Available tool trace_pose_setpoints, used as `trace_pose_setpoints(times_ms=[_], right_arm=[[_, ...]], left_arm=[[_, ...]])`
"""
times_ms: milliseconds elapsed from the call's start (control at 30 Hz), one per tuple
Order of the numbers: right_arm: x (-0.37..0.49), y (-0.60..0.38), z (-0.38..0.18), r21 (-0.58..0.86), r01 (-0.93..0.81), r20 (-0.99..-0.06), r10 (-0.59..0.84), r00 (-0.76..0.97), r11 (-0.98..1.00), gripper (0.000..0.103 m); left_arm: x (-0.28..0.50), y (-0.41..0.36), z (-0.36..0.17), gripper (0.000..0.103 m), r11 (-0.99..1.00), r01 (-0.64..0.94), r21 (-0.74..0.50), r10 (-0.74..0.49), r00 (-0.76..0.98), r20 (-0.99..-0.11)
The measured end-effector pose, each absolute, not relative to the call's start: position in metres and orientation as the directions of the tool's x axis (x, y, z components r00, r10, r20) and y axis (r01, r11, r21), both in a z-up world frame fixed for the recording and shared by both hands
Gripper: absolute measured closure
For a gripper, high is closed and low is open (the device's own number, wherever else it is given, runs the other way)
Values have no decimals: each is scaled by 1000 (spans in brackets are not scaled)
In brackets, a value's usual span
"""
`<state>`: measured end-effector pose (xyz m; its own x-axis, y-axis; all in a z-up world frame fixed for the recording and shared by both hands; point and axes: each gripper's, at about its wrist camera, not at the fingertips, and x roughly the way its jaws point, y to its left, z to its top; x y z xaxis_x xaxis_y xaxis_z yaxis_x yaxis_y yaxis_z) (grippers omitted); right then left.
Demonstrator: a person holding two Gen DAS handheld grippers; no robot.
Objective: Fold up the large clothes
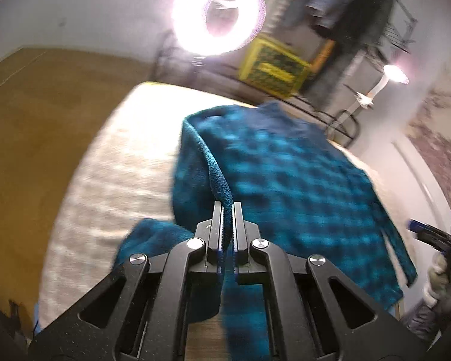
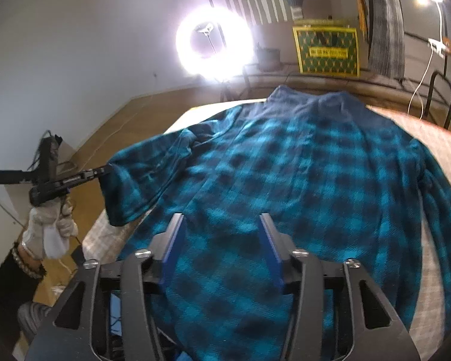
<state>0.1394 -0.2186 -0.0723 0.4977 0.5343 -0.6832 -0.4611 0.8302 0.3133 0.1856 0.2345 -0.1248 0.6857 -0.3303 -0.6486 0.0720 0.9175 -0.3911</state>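
At the far left of the right wrist view, a white-gloved hand (image 2: 49,231) is holding the black left gripper (image 2: 106,169), whose jaws are clamping together on the edge of a sleeve of the large teal-and-black checked fleece shirt (image 2: 300,180), lifting that sleeve clear of the surface. In the left wrist view the same left gripper (image 1: 227,210) is pinching a thin fold of the shirt (image 1: 285,180) between its closed fingers. The shirt is lying spread out, collar at the far end, over a pale cream textured table covering (image 1: 111,162). Further right, the right gripper (image 2: 222,219) is hovering over the shirt's lower middle with its blue-padded fingers (image 2: 269,240) standing apart, gripping nothing. Behind, a bright white ring light (image 2: 215,45) is glowing
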Motion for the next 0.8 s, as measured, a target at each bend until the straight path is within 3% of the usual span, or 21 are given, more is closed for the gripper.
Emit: trace_pose_setpoints(times_ms=[167,300,400,600,733,800], right_arm=[[157,-222,-74,385,-438,-678,571,463,813,62],[173,-222,-76,404,-423,-676,576,459,811,62],[179,-213,-76,330,-417,-700,516,494,847,62],[177,-195,-71,106,-420,-717,362,596,901,62],[180,-189,-70,73,-417,-714,340,612,906,62],[180,-185,-69,59,-422,-712,335,618,905,62]], left_arm=[[180,165,-102,101,899,235,-370,-430,642,-635],[180,98,-111,101,889,345,-302,-453,563,-691],[181,69,-129,101,897,372,-238,-417,534,-736],[185,54,-160,101,897,380,-226,-399,476,-783],[177,53,-165,101,897,394,-201,-384,470,-794],[171,58,-161,94,891,409,-199,-391,464,-795]])
